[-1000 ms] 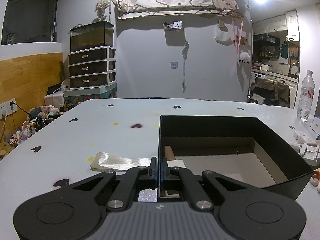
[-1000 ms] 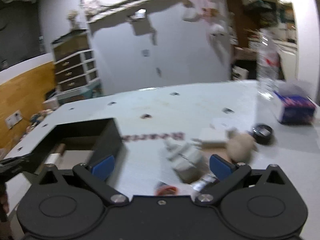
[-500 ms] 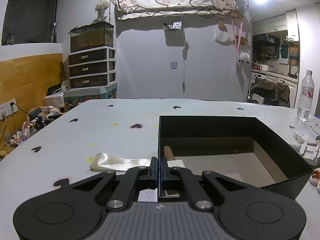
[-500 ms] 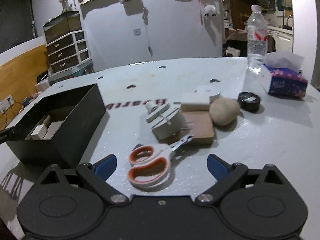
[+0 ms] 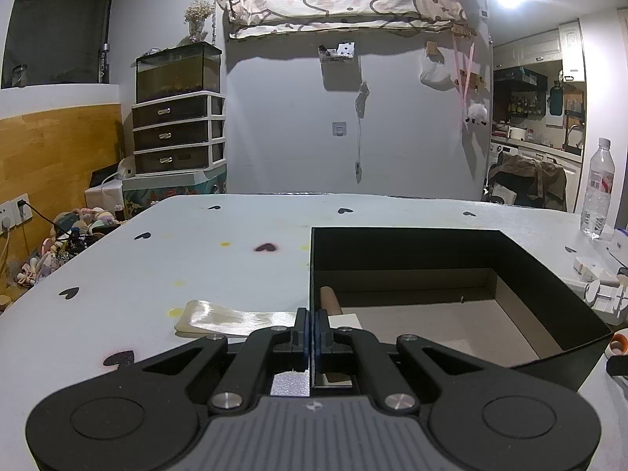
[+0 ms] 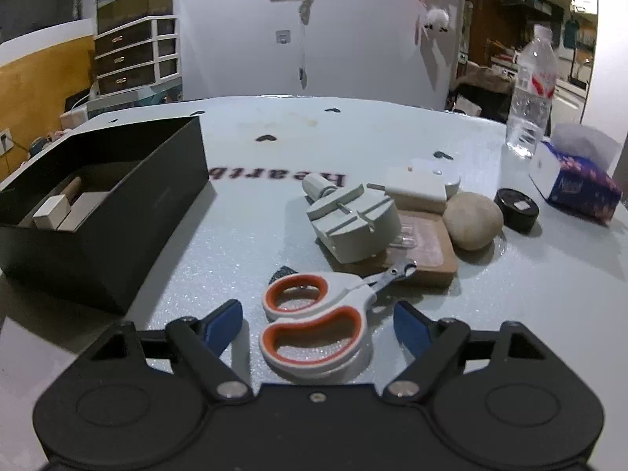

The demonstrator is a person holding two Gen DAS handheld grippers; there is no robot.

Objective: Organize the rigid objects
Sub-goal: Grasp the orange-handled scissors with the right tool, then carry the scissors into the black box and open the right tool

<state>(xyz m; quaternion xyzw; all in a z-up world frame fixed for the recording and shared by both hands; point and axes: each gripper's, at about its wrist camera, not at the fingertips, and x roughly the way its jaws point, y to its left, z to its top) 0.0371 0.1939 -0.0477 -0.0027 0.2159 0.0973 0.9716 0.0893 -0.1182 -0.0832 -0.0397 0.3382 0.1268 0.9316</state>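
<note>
Right wrist view: right gripper [image 6: 317,324] low over tabletop [image 6: 243,235], blue fingers [image 6: 223,320] closing, orange-handled scissors [image 6: 314,314] lying between them, untouched. Beyond fingers: grey tool block [image 6: 355,223], wooden board [image 6: 428,251], round stone [image 6: 473,219]. Left of fingers: black box [image 6: 102,216]. Left wrist view: left gripper [image 5: 312,327] fingers pinched closed on box's near wall.

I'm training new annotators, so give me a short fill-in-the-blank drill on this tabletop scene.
1. The scissors have white and ____ handles.
2. The left claw is shut on the near wall of the black ____.
3. The water bottle stands ____.
4. Between the closing fingers of the right claw lie the ____.

Missing words: orange; box; upright; scissors
</note>
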